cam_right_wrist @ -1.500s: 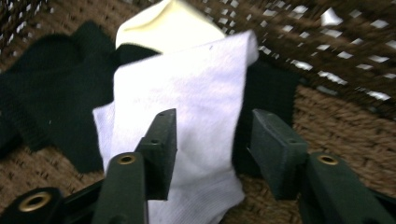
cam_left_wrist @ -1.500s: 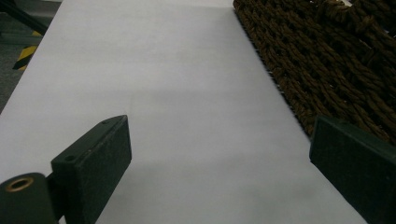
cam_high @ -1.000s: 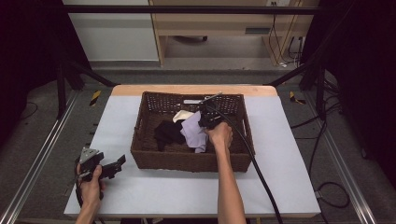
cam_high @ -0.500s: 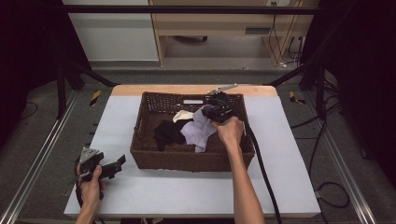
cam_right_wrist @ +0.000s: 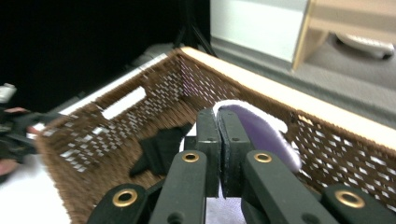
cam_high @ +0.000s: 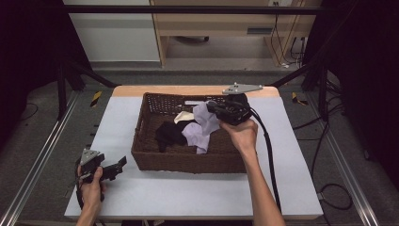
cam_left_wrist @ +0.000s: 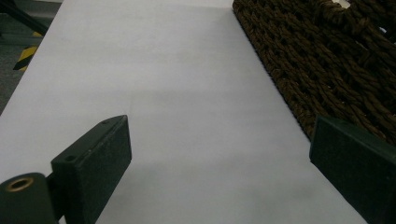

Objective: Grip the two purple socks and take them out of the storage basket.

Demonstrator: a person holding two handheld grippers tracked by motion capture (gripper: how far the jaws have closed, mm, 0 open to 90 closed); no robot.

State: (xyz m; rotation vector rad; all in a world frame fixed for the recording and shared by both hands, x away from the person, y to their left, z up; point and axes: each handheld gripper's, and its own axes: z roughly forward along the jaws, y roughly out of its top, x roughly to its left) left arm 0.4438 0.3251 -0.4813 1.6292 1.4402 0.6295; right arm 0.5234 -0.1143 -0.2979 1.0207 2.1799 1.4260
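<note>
Step in hand: lifting the pale lilac cloth garment (cam_high: 197, 129) out of the dark brown woven wicker basket (cam_high: 188, 162), judging by how the cloth hangs from the jaws.

Right gripper (cam_high: 211, 107): jaws pressed together on a fold of the lilac garment; in the right gripper view the cloth (cam_right_wrist: 261, 133) bulges out beside the clamped pads, with a white edge along its top.

Where the garment is: top part raised near the basket's far right corner, lower part draped down onto the basket floor, touching the black cloth item (cam_high: 169, 134) and just beside a cream cloth piece (cam_high: 184, 117).

Left gripper (cam_high: 117, 165): resting on the white table top (cam_high: 188, 193) near the basket's near left corner, jaws wide apart with nothing between them; the left gripper view shows bare table and the basket's woven wall (cam_left_wrist: 327, 60).

Doing it well: keep the pinch firm and rise straight until the hanging tail clears the rim, since only a small fold seems gripped.

Watch for: the tail could drag the black item along or catch on the weave; a slow lift lets them part.

Helping hand: the open left gripper is free to steady the basket or take the hanging end, should the cloth snag.
</note>
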